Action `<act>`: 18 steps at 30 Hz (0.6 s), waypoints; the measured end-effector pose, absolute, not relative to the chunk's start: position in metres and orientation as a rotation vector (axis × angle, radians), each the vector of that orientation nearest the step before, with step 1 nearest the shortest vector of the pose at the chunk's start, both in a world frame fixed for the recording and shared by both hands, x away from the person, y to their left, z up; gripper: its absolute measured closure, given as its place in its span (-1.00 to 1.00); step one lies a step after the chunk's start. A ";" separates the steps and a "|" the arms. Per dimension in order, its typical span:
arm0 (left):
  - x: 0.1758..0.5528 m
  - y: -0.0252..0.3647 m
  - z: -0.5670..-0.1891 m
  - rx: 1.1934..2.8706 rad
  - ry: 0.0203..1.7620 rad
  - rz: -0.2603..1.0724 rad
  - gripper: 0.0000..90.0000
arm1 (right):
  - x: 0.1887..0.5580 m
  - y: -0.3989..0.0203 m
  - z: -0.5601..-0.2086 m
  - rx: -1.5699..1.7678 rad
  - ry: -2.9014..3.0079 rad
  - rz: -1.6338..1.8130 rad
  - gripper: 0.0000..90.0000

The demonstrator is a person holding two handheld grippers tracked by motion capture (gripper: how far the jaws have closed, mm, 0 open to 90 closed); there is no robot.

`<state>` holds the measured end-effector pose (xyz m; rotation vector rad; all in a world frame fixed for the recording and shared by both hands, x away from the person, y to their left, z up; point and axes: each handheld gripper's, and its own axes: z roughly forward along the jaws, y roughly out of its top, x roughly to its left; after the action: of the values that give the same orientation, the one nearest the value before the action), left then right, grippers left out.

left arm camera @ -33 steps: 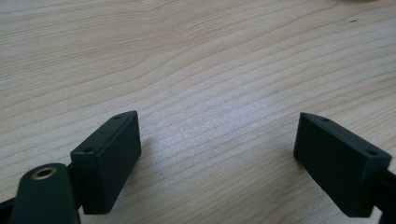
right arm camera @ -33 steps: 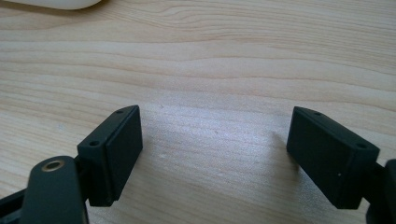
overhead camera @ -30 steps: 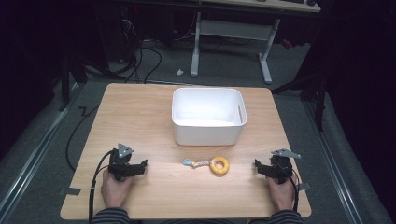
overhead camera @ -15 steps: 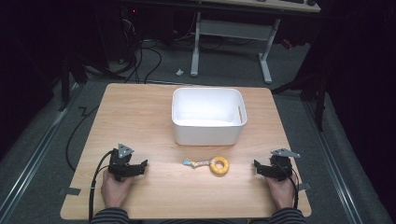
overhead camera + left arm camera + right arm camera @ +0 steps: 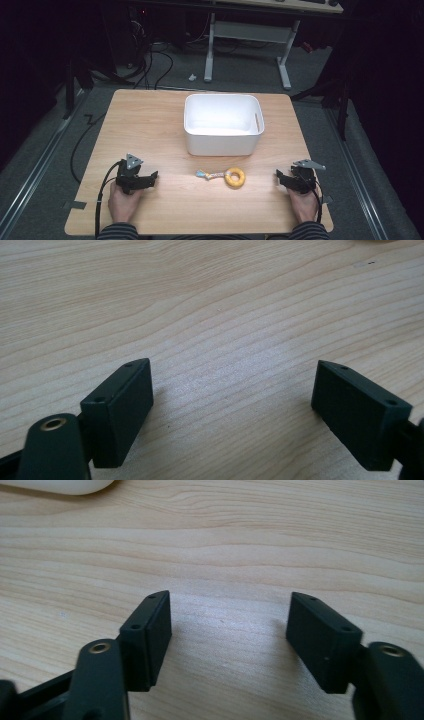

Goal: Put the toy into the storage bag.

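Observation:
A yellow ring toy [image 5: 234, 177] with a short coloured rope tail [image 5: 209, 175] lies on the wooden table [image 5: 160, 130], just in front of a white tub [image 5: 222, 125]. My left gripper [image 5: 151, 178] rests near the front left edge, its jaws wide apart [image 5: 232, 405] over bare wood. My right gripper [image 5: 279, 178] rests at the front right, to the right of the ring. Its jaws [image 5: 230, 635] have just been closing but still stand apart with nothing between them. Both point inward toward the ring from either side.
The tub [image 5: 60, 485] shows as a white rim at the top left of the right gripper view. Beyond the table's far edge stand a desk frame [image 5: 250, 35] and cables on a dark floor. Metal rails run along both sides.
None of the objects has shifted and both hands stay where they were. The right gripper's jaws look slightly narrower than before.

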<state>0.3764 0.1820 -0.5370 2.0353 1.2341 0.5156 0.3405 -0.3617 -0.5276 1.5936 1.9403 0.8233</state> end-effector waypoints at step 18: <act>0.376 0.182 -0.537 2.035 1.233 0.515 -0.61 | 0.332 -0.372 -0.519 1.624 1.957 0.921 -0.13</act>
<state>0.3764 0.1819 -0.5371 2.0347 1.2330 0.5155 0.3317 -0.3716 -0.5188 1.6239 1.9567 0.9210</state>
